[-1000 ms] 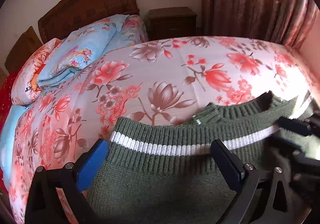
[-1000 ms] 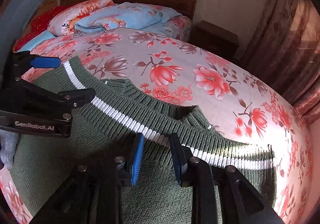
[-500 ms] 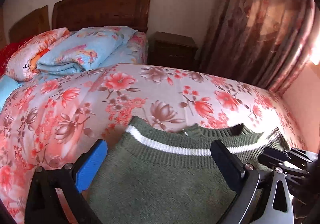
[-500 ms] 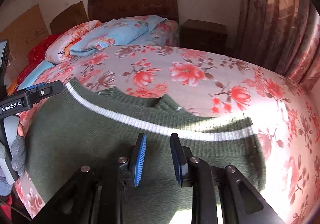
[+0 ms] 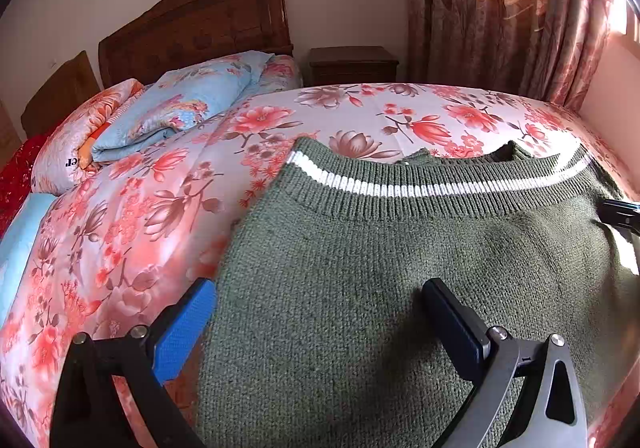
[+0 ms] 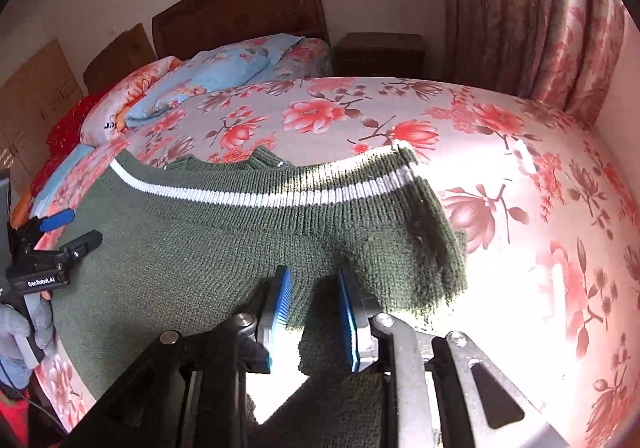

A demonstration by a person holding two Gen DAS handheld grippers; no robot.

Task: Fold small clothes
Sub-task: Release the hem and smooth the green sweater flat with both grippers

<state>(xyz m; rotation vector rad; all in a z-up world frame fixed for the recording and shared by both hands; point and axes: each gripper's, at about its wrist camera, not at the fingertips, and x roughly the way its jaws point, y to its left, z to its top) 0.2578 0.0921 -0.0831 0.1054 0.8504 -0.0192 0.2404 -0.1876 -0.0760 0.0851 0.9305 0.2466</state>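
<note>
A dark green knit sweater (image 5: 400, 256) with a white stripe (image 5: 420, 187) along its ribbed hem lies on the flowered bed. My left gripper (image 5: 320, 318) is open, its jaws wide apart above the sweater's left part, empty. It also shows at the left of the right wrist view (image 6: 68, 232). My right gripper (image 6: 314, 312) is nearly shut, with a fold of the green sweater (image 6: 240, 248) pinched between its blue pads (image 6: 280, 308).
The bed's flowered cover (image 5: 140, 207) stretches left and far. Folded blue quilt (image 5: 188, 103) and pillows lie at the wooden headboard (image 5: 200, 31). A dark nightstand (image 5: 352, 63) and curtains (image 5: 500, 7) stand beyond the bed.
Both grippers have drawn back toward the near edge of the bed. The sweater now fills more of both views. The right gripper still pinches the sweater fold.
</note>
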